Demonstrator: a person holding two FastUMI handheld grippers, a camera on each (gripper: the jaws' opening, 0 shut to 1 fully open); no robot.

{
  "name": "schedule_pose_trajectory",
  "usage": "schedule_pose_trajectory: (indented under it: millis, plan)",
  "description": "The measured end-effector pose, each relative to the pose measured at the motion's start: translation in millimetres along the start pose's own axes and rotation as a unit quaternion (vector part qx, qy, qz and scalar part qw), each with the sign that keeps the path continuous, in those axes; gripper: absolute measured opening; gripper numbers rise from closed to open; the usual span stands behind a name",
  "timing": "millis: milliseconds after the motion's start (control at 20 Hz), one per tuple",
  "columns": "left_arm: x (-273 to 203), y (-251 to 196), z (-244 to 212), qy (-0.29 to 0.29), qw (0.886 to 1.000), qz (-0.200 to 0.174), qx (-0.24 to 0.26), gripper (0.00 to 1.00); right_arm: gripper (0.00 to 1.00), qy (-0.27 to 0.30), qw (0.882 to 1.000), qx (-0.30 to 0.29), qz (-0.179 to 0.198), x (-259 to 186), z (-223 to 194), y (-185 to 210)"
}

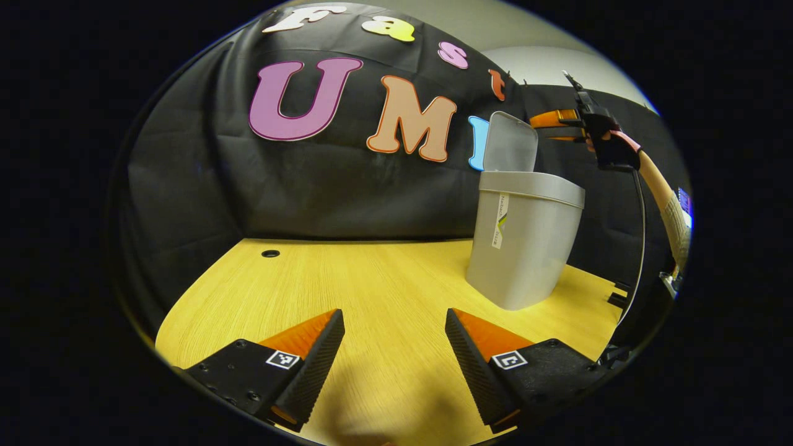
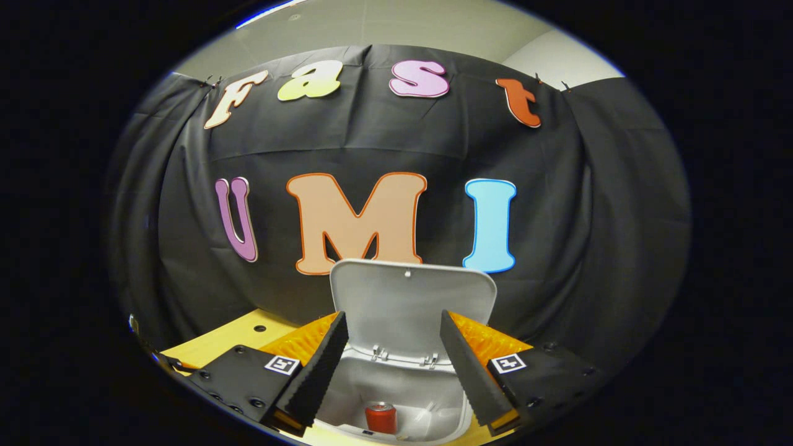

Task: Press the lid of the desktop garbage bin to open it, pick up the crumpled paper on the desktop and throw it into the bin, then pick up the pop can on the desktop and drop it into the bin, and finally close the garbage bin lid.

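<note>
Right gripper (image 2: 390, 365) hovering wide open over bin (image 2: 396, 396) — can (image 2: 380, 418) inside, upright lid (image 2: 412, 306) at 12 o'clock; left gripper (image 1: 393, 359) idling wide.

We see bin (image 1: 523, 248) from outside in left gripper view: wall hides contents, raised lid (image 1: 510, 142) covers part of booth wall. Label on bin too small to read. Right gripper (image 1: 560, 119) far off at frame's right, fingers overlapping behind lid edge (gap between them: we cannot tell); holding arm cut by edge. In right gripper view, pop can (image 2: 380, 418) deep inside bin, its base hidden by front rim; crumpled paper beside it too faint for us to confirm. Desktop (image 2: 229, 337) mostly hidden behind fingers.
</note>
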State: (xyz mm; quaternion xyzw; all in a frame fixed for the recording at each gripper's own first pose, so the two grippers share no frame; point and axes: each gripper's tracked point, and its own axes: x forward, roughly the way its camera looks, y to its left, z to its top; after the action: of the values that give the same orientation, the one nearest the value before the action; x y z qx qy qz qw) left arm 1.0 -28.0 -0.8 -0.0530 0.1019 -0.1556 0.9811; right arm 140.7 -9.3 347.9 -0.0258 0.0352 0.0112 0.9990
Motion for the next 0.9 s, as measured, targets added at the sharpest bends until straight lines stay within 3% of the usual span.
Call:
schedule_pose_trajectory:
  millis: [400,900]
  plan:
    - [1,4,-3,0.003,1.0,0.003,-0.004,0.96,0.96,-0.037,0.999,0.018,-0.013,28,65,1]
    - [1,4,-2,0.003,1.0,0.004,-0.001,0.96,0.96,-0.034,0.997,0.035,-0.052,75,53,-19]
